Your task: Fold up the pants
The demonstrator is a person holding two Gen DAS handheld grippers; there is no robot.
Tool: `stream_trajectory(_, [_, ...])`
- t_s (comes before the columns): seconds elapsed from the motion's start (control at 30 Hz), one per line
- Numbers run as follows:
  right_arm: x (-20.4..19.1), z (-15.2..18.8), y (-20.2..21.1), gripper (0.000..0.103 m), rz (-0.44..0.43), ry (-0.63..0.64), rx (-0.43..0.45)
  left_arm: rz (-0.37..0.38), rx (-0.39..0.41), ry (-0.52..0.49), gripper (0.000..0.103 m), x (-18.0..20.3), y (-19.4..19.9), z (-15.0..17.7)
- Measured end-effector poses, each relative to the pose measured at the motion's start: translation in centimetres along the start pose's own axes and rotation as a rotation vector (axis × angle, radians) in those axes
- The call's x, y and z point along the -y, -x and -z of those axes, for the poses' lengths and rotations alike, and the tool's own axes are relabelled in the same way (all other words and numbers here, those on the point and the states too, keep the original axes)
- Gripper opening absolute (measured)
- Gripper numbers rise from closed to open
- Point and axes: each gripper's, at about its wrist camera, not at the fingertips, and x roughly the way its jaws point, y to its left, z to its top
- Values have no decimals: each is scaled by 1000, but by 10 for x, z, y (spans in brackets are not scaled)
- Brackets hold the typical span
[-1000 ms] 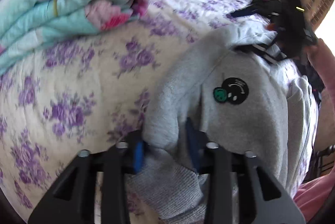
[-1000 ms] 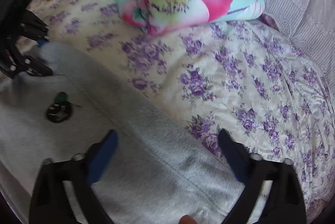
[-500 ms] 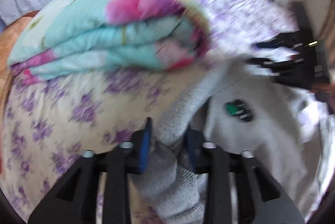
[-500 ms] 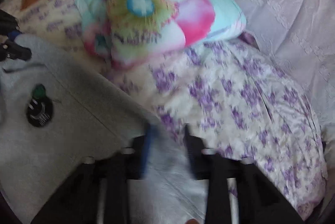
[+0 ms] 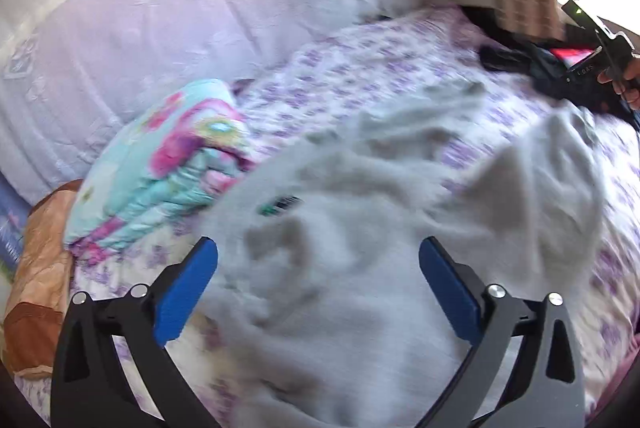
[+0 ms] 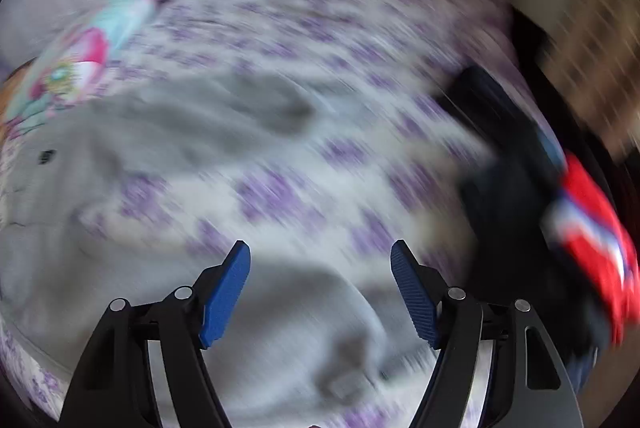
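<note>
Grey sweatpants (image 5: 360, 228) with a small black and green patch (image 5: 280, 205) lie spread and rumpled on the purple-flowered bedsheet (image 5: 380, 68). My left gripper (image 5: 318, 260) is open and empty just above the cloth. In the blurred right wrist view the pants (image 6: 168, 132) run from the left to under my right gripper (image 6: 320, 260), which is open and holds nothing. The right gripper also shows in the left wrist view (image 5: 580, 68) at the far right, over the bed.
A folded turquoise and pink floral quilt (image 5: 168, 164) lies at the left, against a white headboard cover (image 5: 160, 8). Dark clothes (image 6: 516, 164) and a red and white garment (image 6: 596, 252) lie at the bed's right edge.
Both grippers were shut on the grey pants; they have opened and let go. Both views have swung away, and the pants now lie spread out on the bed.
</note>
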Motion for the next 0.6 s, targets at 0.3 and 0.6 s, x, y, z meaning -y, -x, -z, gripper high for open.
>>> stream_trajectory(0.3, [25,72,-50,19,-267,-236,-134,164,-340,169,99,11,-64,47])
stream_trajectory(0.6, [44,97,-50,24,-153,-240,-104,155,-353,168,98,15,-55,53])
